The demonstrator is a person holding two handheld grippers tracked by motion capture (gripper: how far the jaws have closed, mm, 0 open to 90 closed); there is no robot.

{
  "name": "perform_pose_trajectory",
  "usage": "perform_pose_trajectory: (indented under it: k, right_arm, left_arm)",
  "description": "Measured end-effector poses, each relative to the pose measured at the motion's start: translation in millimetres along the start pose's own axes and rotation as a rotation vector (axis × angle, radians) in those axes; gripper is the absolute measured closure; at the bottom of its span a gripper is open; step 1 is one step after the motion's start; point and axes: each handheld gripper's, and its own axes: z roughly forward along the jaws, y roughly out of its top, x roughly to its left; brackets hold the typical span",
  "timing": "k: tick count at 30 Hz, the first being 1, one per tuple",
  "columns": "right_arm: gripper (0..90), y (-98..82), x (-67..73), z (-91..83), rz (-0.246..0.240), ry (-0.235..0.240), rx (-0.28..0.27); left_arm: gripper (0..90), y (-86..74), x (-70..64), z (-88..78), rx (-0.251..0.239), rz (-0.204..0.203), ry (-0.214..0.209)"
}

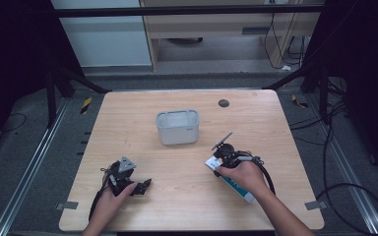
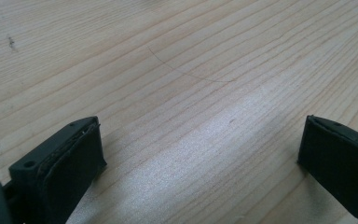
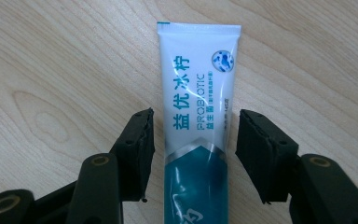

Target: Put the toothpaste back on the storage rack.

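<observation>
- Tube (image 3: 199, 121) lies flat on the table (image 1: 142, 206), between the right gripper's (image 3: 193, 135) unclenched jaws, untouched.
- Closing off-centre could pinch one edge and skid it.
- Left gripper (image 2: 200, 154) rests released, empty.

The toothpaste tube (image 3: 198, 116) runs off the right gripper view's bottom edge; the person's right hand (image 1: 243, 176) hides its middle.

Only the grey plastic bin (image 1: 177, 127) stands mid-table; bare wood (image 1: 128, 113) lies open around it and between both hands.
</observation>
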Motion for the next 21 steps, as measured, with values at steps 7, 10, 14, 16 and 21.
perform_pose_trajectory:
  k: [7,10,14,16,21]
  right_arm:
    - [46.6,-0.3,1.3,3.7,-0.001,0.003,0.009]
    - [46.8,0.0,1.4,5.0,0.003,0.001,0.012]
    - [47.5,0.5,1.4,5.8,0.003,0.001,0.014]
    - [47.7,0.4,1.5,6.6,-0.003,-0.003,0.016]
    - [49.5,0.3,1.8,7.3,0.006,-0.007,0.016]
  left_arm:
    - [0.0,-0.1,0.0,0.0,0.0,0.0,0.0]
    - [0.0,-0.1,0.0,0.0,0.0,0.0,0.0]
    - [0.0,0.0,0.0,0.0,0.0,0.0,0.0]
    - [0.0,0.0,0.0,0.0,0.0,0.0,0.0]
    - [0.0,0.0,0.0,0.0,0.0,0.0,0.0]
